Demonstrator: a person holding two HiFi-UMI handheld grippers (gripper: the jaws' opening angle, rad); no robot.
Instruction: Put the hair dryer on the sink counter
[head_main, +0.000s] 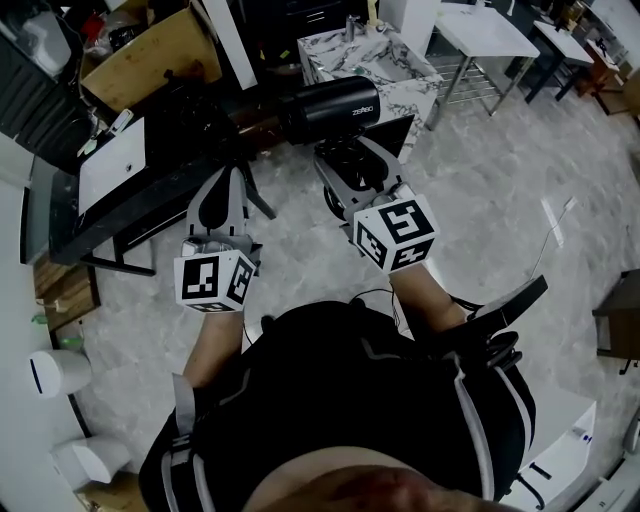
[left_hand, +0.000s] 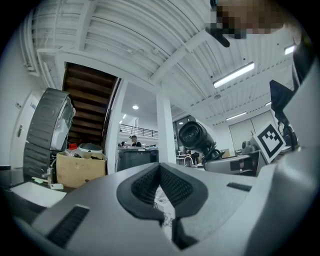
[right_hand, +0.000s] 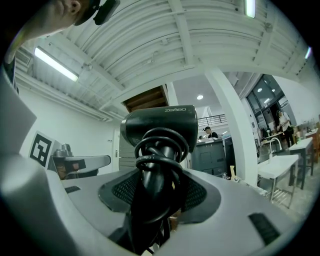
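**Head view.** You see even, rather dim overhead light with faint, soft shadows. The pale floor (head_main: 480, 170) at upper right reads brightest. The black hair dryer (head_main: 330, 105) at top centre keeps a dull sheen but little detail. Straight lines bow toward the edges.

**Left gripper view, right gripper view.** Both are circular fisheye frames with black corners. A strip light (left_hand: 233, 75) at upper right and another strip light (right_hand: 55, 64) at upper left blow out white. The bottom foreground is soft.

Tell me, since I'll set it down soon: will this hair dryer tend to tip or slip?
Probably top-heavy: the hair dryer carries its bulky barrel beyond the right gripper. Its cord, coiled round the handle, likely aids grip, though loops may shift.
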